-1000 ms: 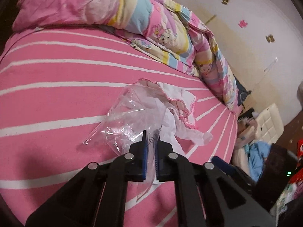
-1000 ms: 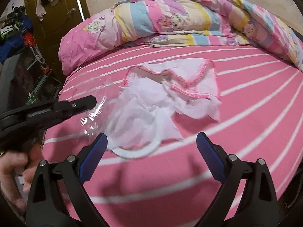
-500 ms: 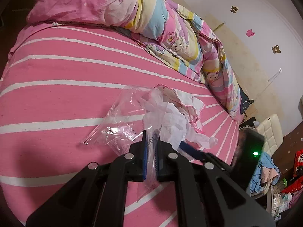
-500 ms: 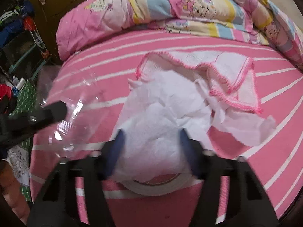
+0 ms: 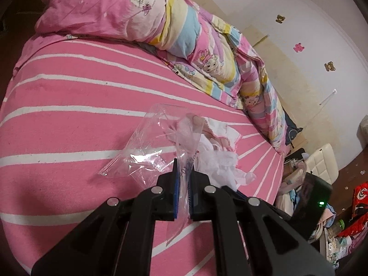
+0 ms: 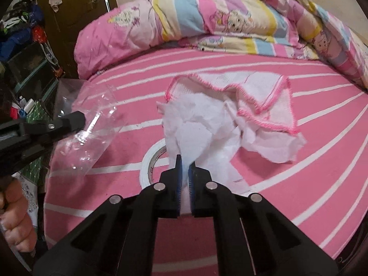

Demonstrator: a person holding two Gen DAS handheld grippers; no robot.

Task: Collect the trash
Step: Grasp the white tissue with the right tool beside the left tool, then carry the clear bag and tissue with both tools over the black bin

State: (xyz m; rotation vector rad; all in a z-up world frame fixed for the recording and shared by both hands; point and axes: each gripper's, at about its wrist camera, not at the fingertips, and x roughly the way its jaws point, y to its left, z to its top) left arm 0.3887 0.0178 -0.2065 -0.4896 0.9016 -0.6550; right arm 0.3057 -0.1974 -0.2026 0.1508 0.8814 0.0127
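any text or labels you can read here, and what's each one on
Clear plastic bag: small print beside the pads of the left hand-held gripper, too small and distorted to read.
Inside of the tape roll: faint marks, blurred.
Red package on the floor: a white mark, not legible.
No text reads clearly.

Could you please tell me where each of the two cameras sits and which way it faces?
Left wrist: on the left hand-held gripper, looking along the striped bed towards the quilt; its jaws pinch a clear plastic bag.
Right wrist: on the right hand-held gripper, facing the quilt; its jaws hold crumpled tissue; fingers at left.
Shared: bag, tissue, pink-edged cloth, bed.
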